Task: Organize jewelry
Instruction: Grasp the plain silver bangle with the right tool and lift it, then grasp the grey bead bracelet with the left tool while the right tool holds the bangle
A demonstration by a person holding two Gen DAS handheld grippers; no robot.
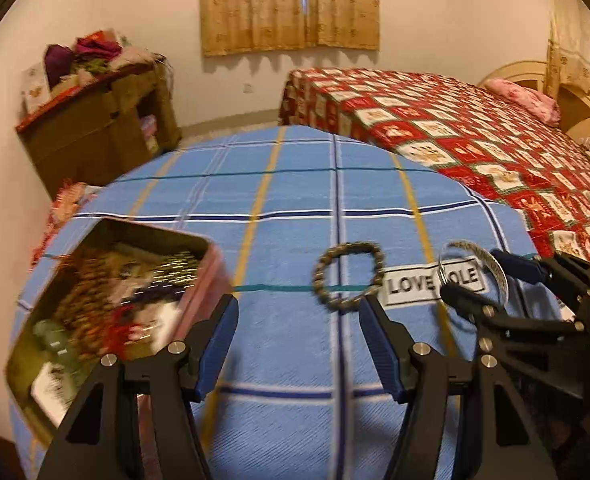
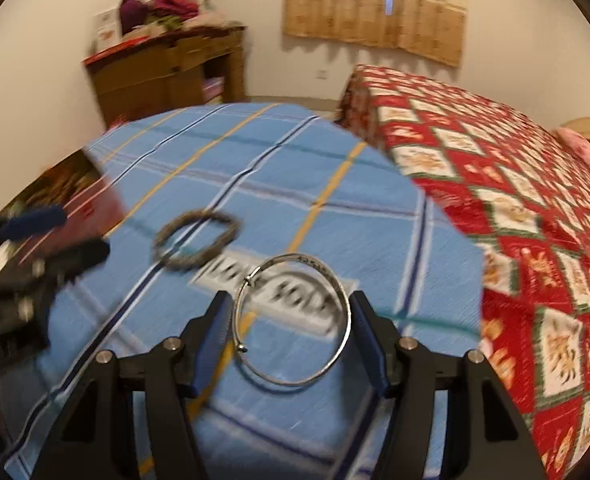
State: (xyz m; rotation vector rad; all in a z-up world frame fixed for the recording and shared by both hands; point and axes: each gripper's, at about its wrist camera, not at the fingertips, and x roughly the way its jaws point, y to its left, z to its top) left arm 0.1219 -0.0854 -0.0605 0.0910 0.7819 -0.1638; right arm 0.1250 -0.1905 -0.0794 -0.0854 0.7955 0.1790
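Observation:
A dull beaded bracelet lies flat on the blue checked cloth, just ahead of my left gripper's right fingertip. My left gripper stands open with nothing between its fingers. A thin silver bangle spans the gap of my right gripper, whose blue pads touch its two sides; it tilts up off the cloth over a white printed label. An open tin filled with several pieces of jewelry sits at the left.
The blue cloth covers a rounded table top that ends close behind the bracelets. A bed with a red patchwork quilt stands to the right, a wooden dresser piled with clothes at the far left wall.

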